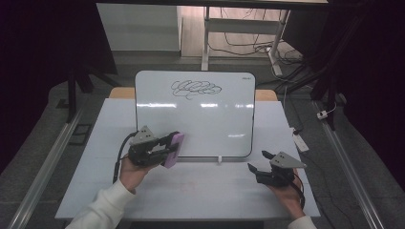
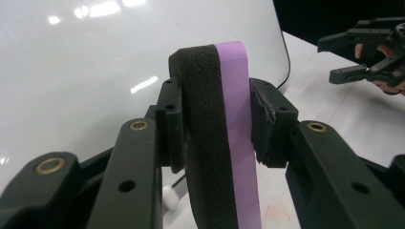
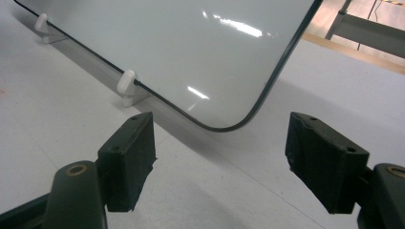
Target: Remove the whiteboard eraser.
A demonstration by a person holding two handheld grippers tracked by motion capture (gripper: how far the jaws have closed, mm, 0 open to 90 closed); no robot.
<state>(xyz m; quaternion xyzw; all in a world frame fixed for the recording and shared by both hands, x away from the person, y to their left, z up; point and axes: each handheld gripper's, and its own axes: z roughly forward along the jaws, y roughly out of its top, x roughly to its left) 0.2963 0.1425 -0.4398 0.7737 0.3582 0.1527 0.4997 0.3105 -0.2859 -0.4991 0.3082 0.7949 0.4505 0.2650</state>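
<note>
A whiteboard stands tilted on the white table, with a black scribble near its top edge. My left gripper is shut on a purple-backed black foam eraser at the board's lower left corner. The left gripper view has the eraser clamped upright between the two jaws, close to the board. My right gripper is open and holds nothing, just off the board's lower right corner. The right gripper looks at the table there.
White clip feet hold the board's bottom edge. A white power strip lies at the table's right edge. Beyond the table are desk legs and cables on the floor. Metal rails run along both sides.
</note>
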